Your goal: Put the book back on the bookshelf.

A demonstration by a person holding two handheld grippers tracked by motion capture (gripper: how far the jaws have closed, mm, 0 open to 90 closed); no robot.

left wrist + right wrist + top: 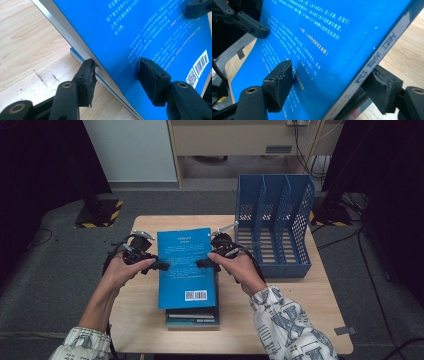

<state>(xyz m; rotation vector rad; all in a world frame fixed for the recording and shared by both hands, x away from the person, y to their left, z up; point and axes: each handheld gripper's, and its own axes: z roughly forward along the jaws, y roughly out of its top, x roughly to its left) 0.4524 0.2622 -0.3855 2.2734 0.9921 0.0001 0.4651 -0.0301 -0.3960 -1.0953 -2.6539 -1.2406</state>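
**Two grippers clamp the top book of the stack by its long edges**

The left gripper [159, 265] has its jaws partly closed on the left long edge of the bright blue paperback book [186, 268], one pad on the cover and the other under the edge. In the left gripper view the same gripper [117, 75] shows this close up: the right pad lies flat on the blue cover, and the torn left pad sits against the pale page edge from below. The right gripper [204, 263] has a narrower bite on the opposite long edge, where the spine is. In the right gripper view that gripper [332, 83] has one pad pressed on the cover and the other tucked under the spine; the white lettering on the spine is cut off by that pad.

The book lies cover-up with its barcode towards the person, on top of a stack of dark-covered books [193, 316] near the front edge of the light wooden tabletop [140, 320], about midway along it. Only the near ends of the lower books stick out, so their number is hard to make out. In both gripper views the blue book's edge stands clear of the book beneath, though how far is unclear.

Farther back, at the right rear corner of the tabletop, stands a blue perforated plastic file rack [274, 222] with three upright compartments, just beside the right hand [242, 270].
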